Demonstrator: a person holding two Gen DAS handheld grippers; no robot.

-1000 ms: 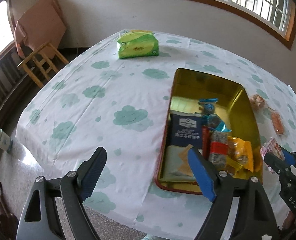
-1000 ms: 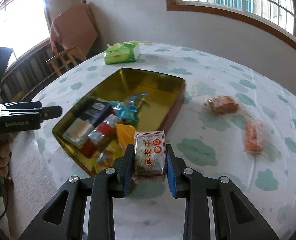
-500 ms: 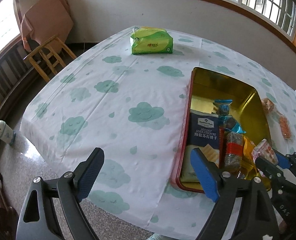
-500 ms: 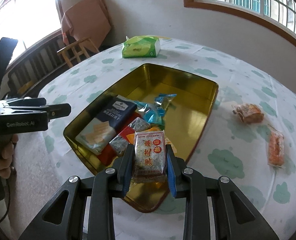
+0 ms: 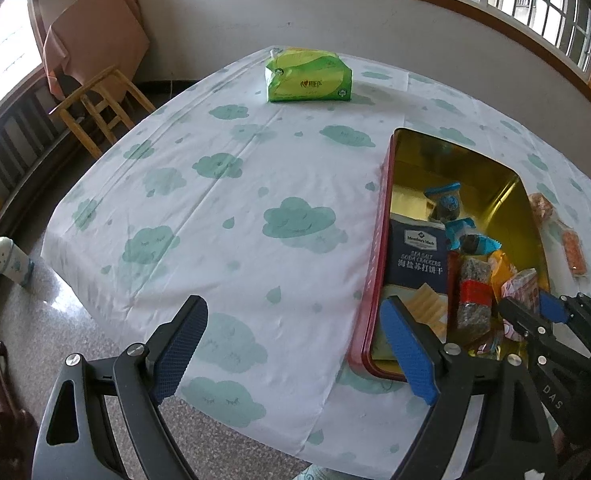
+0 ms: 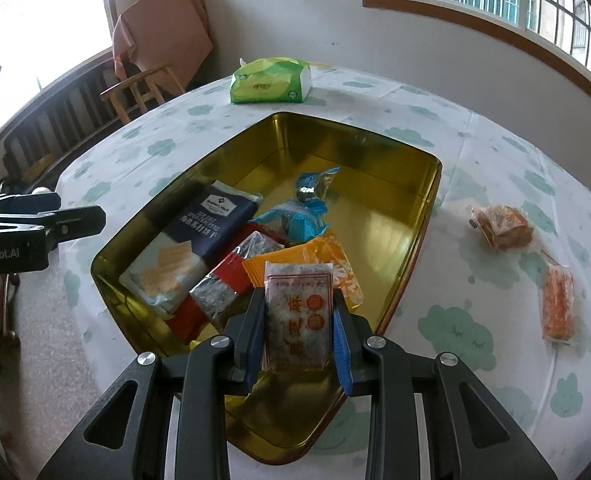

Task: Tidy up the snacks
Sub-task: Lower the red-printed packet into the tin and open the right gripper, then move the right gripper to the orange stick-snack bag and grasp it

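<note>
Fingers on the right gripper (image 6: 298,330) are pinched snug on a clear-wrapped snack bar (image 6: 298,317) with red lettering, one pad on each long edge, and it hangs over the near end of the gold tin (image 6: 399,156). The left gripper (image 5: 295,354) is spread wide with nothing in it, sitting off the tin's left side out past the table edge.

Inside the tin, the near half is already a pile: a navy soda cracker pack (image 6: 199,236) along the left wall, a red-banded bar (image 6: 231,280) next to it, an orange packet (image 6: 315,260) right under the held bar, and two blue-wrapped sweets (image 6: 295,216) toward the middle. The far half of the tin is bare gold. Off the tin's right side, two more wrapped snacks wait on the cloud tablecloth (image 5: 231,216): a brownish one (image 6: 502,226) and an orange stick-shaped one (image 6: 557,306). A green tissue pack (image 6: 270,81) sits beyond the tin's far end.

My worry: letting go right here would probably land the bar on the slick orange packet, and it could slide or end up propped against the near wall instead of lying flat. Heaping everything at one end could also make the last two pieces awkward to fit, when the far half is wide open.
</note>
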